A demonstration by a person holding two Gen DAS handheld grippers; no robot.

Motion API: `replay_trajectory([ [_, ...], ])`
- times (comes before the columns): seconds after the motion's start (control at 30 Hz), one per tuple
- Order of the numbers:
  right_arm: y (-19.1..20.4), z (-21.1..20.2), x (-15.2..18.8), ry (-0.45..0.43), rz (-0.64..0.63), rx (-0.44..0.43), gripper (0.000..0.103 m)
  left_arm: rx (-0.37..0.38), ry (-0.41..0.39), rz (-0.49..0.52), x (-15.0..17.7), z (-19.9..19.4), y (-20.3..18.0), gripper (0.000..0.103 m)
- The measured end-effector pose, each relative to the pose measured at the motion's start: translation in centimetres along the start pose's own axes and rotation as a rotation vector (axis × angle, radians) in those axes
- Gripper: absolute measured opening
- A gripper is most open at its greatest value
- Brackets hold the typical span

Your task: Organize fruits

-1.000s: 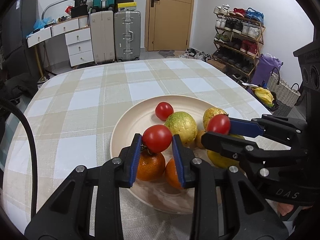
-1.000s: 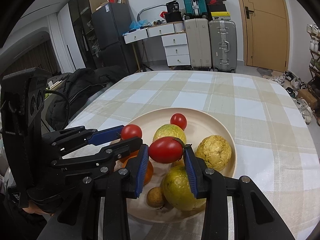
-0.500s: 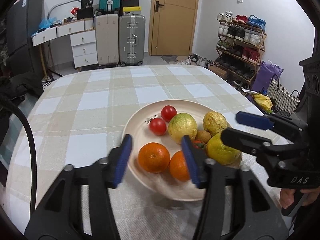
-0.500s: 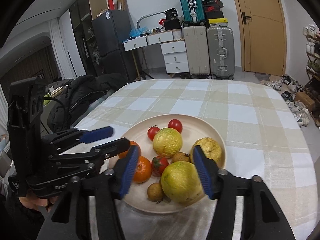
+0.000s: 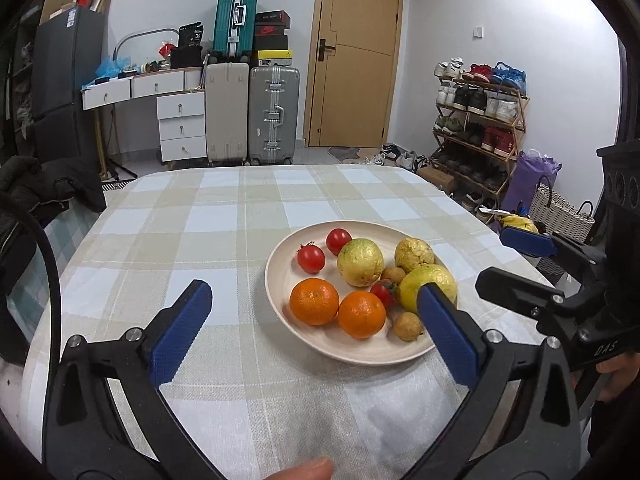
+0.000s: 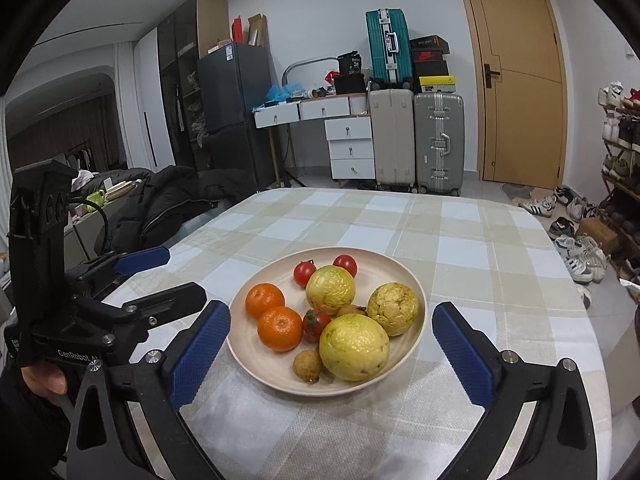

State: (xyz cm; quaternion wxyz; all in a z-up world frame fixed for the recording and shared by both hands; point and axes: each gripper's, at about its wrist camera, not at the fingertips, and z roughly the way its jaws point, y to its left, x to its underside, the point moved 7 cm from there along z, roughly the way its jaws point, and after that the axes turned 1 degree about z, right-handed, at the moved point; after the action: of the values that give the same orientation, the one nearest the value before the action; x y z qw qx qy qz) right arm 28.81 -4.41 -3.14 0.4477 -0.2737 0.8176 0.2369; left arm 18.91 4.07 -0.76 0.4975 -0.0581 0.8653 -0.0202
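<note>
A cream plate [image 5: 276, 304] [image 6: 246, 350] on the checked tablecloth holds three tomatoes [image 5: 311, 258], two oranges [image 5: 314, 301] [image 6: 280, 328], three yellow-green fruits [image 6: 354, 346] and small brown longans [image 6: 307, 365]. My left gripper [image 5: 313, 287] hangs back from the plate's near-left side. Its jaws are opening wide, and its blue pads touch nothing. My right gripper [image 6: 331, 307] is drawn back on the plate's near side, its jaws also opening and gripping nothing. Each gripper shows in the other's view: the right [image 5: 496, 256], the left [image 6: 182, 272].
The table [image 5: 180, 240] stretches beyond the plate to rounded far corners. A black jacket [image 6: 168, 196] lies off its left side. Suitcases [image 5: 272, 116], a drawer unit, a door and a shoe rack [image 5: 476, 128] stand behind. A fingertip [image 5: 304, 470] shows at the bottom.
Both grippers let go of their tomatoes, which now lie on the plate. Both then pulled back from the plate while their jaws spread wide.
</note>
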Motion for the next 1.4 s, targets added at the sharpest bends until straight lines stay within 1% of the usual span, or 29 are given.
replay_trajectory([
  [0.2,-0.5,-0.8,0.6,-0.032,0.018,0.001,0.103,-0.005,-0.026,0.002,0.6,-1.1,0.2,0.102],
  [0.37,-0.5,-1.1,1.2,-0.048,0.001,0.017,0.103,-0.003,-0.036,-0.028,1.1,-1.0,0.6,0.102],
  [0.6,-0.4,-1.3,1.5,-0.063,-0.005,0.023,0.103,-0.019,-0.057,-0.004,1.5,-1.2,0.4,0.102],
  [0.93,-0.2,-1.6,1.4,-0.088,-0.022,0.028,0.103,-0.028,-0.061,0.014,1.7,-1.2,0.0,0.102],
  [1.1,-0.4,-1.6,1.4,-0.096,-0.012,0.021,0.103,-0.015,-0.064,0.020,1.7,-1.1,-0.2,0.102],
  [1.4,-0.4,-1.6,1.3,-0.104,-0.014,0.012,0.103,-0.014,-0.065,0.029,1.7,-1.0,-0.3,0.102],
])
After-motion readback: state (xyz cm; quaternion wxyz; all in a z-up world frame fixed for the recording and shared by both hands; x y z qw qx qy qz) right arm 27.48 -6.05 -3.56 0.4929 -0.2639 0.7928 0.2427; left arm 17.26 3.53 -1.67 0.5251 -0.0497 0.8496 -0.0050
